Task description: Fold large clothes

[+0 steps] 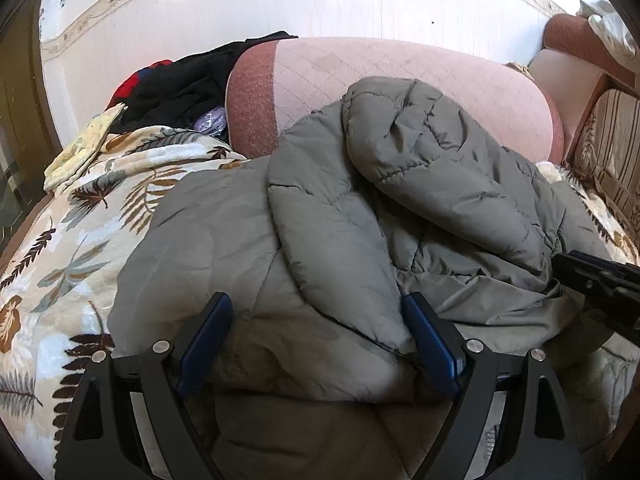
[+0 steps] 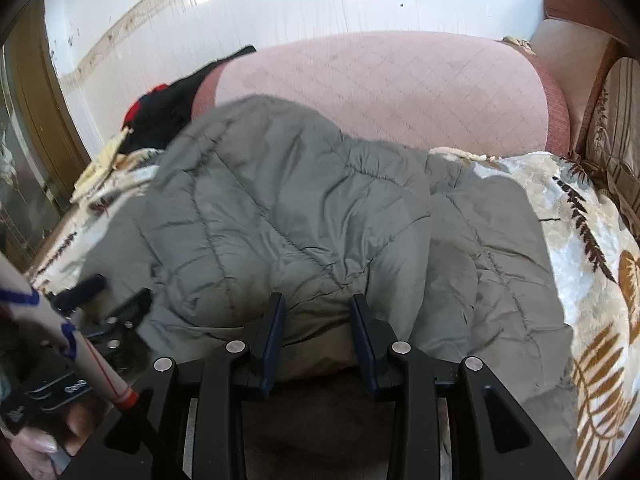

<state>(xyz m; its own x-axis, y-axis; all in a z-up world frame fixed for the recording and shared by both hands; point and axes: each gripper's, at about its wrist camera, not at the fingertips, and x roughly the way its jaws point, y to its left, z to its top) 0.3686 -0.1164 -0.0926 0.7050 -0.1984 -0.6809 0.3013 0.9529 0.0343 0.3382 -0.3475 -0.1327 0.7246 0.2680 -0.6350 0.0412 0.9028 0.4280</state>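
A grey quilted jacket (image 1: 360, 208) (image 2: 288, 216) lies bunched on a sofa seat covered by a leaf-print blanket (image 1: 80, 240) (image 2: 592, 264). One padded part is folded over the top toward the front. My left gripper (image 1: 318, 312) stands wide open over the jacket's near edge, with a thick fold between its blue pads that they do not squeeze. It also shows at the lower left of the right wrist view as the left gripper (image 2: 108, 296). My right gripper (image 2: 317, 312) has its jaws narrow, pinching the jacket's near hem. In the left wrist view the right gripper (image 1: 596, 280) is at the jacket's right edge.
The pink quilted sofa back (image 1: 400, 80) (image 2: 400, 88) rises behind the jacket. Black and red clothes (image 1: 176, 84) and a yellow cloth (image 1: 84, 148) pile up at the far left. A striped cushion (image 1: 612, 148) sits at the right. A person's hand and sleeve (image 2: 48, 320) hold the left gripper.
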